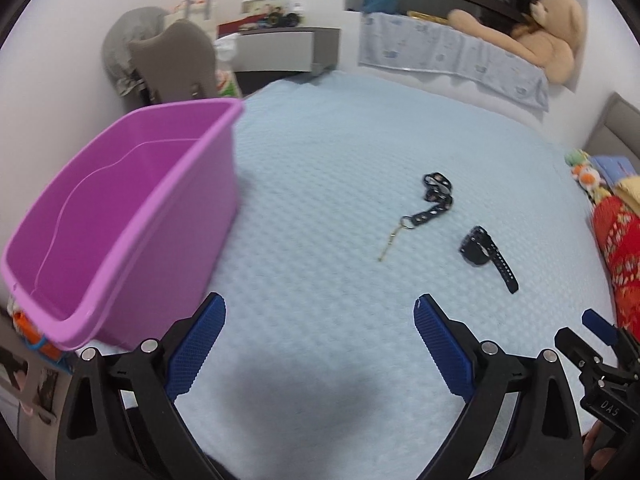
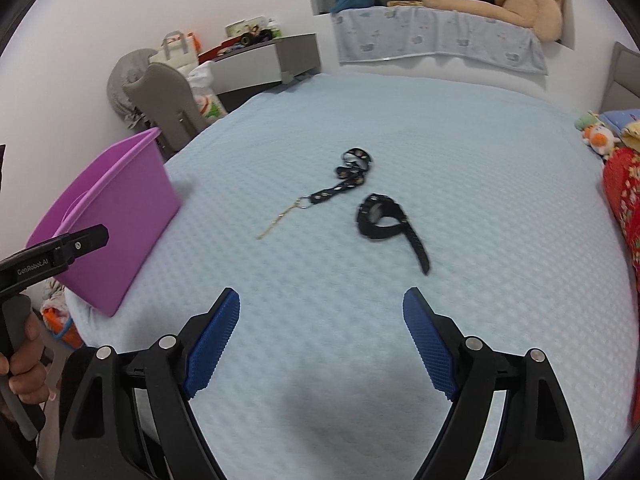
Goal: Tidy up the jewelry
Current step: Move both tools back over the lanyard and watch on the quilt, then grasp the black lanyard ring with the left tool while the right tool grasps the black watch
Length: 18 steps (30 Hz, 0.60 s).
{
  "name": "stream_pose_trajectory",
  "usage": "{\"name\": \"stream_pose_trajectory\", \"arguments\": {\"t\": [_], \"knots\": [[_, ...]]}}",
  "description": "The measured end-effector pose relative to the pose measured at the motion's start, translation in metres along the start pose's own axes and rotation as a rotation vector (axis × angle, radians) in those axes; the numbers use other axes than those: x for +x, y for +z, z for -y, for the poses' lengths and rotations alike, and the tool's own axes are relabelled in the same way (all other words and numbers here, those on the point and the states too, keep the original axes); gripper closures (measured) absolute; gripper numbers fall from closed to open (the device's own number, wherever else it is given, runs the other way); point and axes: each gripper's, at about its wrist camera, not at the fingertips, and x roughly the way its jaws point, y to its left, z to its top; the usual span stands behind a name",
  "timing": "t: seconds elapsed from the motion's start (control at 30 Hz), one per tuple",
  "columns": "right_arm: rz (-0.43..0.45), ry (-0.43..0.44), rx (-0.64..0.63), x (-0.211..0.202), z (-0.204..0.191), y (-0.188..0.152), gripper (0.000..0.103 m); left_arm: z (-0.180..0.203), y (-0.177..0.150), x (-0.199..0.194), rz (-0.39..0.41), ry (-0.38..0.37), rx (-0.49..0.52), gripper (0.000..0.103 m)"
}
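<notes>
where a pale blue quilted bed (image 1: 360, 152) fills most of both views, a purple plastic bin (image 1: 120, 216) sits on its left edge. the left gripper (image 1: 320, 320) and the right gripper (image 2: 321, 312) hover low over the bedspread, each with its blue-padded jaws spread wide and holding nothing. a black wristwatch (image 2: 380, 218) lies on the cover ahead of the right gripper, near a black studded strap with a thin gold chain (image 2: 340, 184), well apart from the bin.
</notes>
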Motion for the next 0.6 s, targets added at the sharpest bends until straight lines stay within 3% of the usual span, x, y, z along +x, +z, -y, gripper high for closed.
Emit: {"name": "stream_pose_trajectory", "arguments": {"t": [0.23,0.43,0.6], "knots": [[-0.007,-0.031,0.005,0.021,0.026,-0.004,0.023,0.028,0.004,0.040,-0.018,-0.035,0.031,0.009],[0.001,0.003,-0.005,0.055,0.039,0.002,0.023,0.052,0.009,0.083,-0.026,-0.048,0.066,0.009],[-0.009,-0.030,-0.018,0.094,0.047,0.011,0.023,0.067,0.015,0.123,-0.043,-0.046,0.094,0.009]]}}
